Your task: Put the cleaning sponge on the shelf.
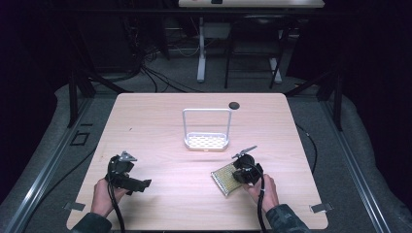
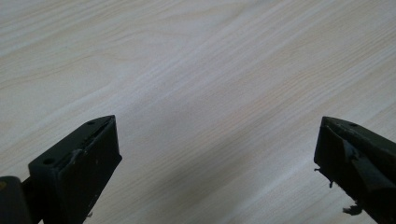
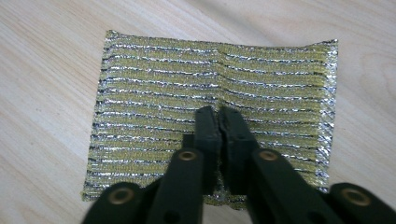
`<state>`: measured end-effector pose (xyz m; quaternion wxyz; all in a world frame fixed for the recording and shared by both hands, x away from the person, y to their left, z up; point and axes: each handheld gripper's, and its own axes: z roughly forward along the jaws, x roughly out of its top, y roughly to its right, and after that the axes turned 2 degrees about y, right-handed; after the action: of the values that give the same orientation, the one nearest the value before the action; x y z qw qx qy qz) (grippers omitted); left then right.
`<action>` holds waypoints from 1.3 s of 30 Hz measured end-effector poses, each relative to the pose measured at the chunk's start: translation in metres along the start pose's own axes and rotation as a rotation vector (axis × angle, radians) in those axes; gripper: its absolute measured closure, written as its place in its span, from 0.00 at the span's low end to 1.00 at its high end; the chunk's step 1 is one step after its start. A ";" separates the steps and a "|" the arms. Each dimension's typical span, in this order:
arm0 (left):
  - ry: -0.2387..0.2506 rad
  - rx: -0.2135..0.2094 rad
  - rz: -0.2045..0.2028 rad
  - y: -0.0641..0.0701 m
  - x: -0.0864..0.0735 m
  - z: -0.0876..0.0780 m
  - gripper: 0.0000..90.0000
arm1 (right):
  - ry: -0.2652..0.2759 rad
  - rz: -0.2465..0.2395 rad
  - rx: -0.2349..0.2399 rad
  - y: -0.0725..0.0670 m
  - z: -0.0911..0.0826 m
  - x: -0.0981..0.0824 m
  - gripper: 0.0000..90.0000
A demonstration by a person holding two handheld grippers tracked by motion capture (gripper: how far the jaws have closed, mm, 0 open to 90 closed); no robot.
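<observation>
A yellow-and-silver scouring pad (image 1: 222, 179) (image 3: 140, 93) lies flat on the pale wooden table (image 1: 170, 121), near the front right. My right gripper (image 1: 237, 175) (image 3: 218, 112) is shut on it, its two black jaws meeting over the pad's middle and pinching a crease into the weave. My left gripper (image 1: 142, 184) (image 2: 217, 135) rests low at the front left, held in a hand. Its jaws stand wide open over bare wood with nothing between them.
A white wire-handled rack with a perforated base (image 1: 206, 141) stands at the table's middle, beyond the pad. A small dark round mark (image 1: 234, 105) sits near the far edge. Another desk's legs (image 1: 201, 58) and cables are on the floor behind.
</observation>
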<state>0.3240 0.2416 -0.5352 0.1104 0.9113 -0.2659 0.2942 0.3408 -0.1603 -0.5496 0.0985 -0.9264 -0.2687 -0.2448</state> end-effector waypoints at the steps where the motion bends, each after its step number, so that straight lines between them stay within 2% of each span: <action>1: -0.003 0.000 0.004 0.000 0.000 0.000 0.00 | 0.006 0.008 0.004 0.000 0.001 0.000 0.99; 8: 0.003 -0.003 0.011 0.001 0.001 -0.001 0.00 | 0.041 0.025 0.015 0.001 -0.005 -0.001 1.00; 13: 0.004 -0.007 0.010 0.001 0.001 -0.002 0.00 | 0.098 0.010 0.010 -0.003 -0.016 0.003 1.00; 18: 0.006 -0.002 0.015 0.001 0.001 -0.002 0.00 | 0.132 0.003 0.007 -0.006 -0.025 0.006 1.00; 21: 0.002 -0.003 0.015 0.001 0.002 -0.001 0.00 | 0.139 0.000 0.013 -0.008 -0.028 0.006 1.00; 26: 0.044 0.005 0.013 -0.002 0.001 -0.005 0.00 | 0.143 0.023 0.039 -0.011 -0.029 0.008 1.00; 29: 0.036 0.003 0.013 -0.002 0.001 -0.005 0.00 | 0.147 0.016 0.040 -0.011 -0.031 0.009 1.00; 34: 0.040 -0.005 0.022 -0.001 0.002 -0.005 0.00 | 0.163 0.037 0.062 -0.012 -0.033 0.011 1.00; 39: 0.038 0.006 0.017 -0.002 0.001 -0.005 0.00 | 0.173 0.042 0.067 -0.013 -0.035 0.015 1.00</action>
<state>0.3232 0.2449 -0.5309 0.1100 0.9037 -0.2706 0.3131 0.3299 -0.1536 -0.5111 0.1574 -0.9034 -0.2476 -0.3126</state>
